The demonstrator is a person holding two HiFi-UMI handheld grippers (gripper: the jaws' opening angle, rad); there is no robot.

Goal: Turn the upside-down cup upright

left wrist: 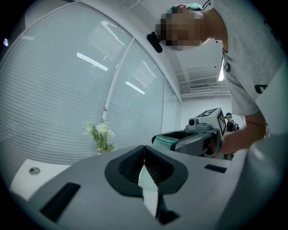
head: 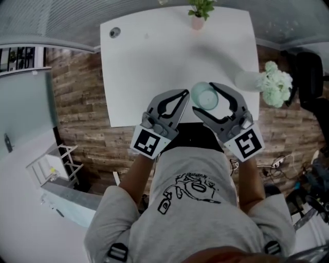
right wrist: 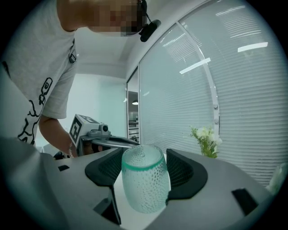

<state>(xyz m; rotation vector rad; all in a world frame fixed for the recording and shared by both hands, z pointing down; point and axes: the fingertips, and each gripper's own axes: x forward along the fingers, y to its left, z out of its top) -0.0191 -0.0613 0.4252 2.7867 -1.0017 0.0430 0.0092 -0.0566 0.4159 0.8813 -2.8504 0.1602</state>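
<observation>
A clear dimpled cup [head: 206, 96] with a teal band sits between the jaws of my right gripper [head: 205, 97], over the white table's [head: 154, 67] near edge. In the right gripper view the cup [right wrist: 143, 182] stands with its banded end up, and both black pads [right wrist: 185, 173] press its sides. My left gripper [head: 184, 94] is just left of the cup, shut with nothing in it. The left gripper view shows its jaws [left wrist: 145, 168] together, and beyond them the right gripper [left wrist: 193, 140] with the cup [left wrist: 164, 142].
A small potted plant [head: 200, 11] stands at the table's far edge and a bunch of white flowers [head: 275, 85] at its right edge. A round grommet [head: 114, 32] sits in the far left corner. A black chair [head: 308, 72] is off to the right.
</observation>
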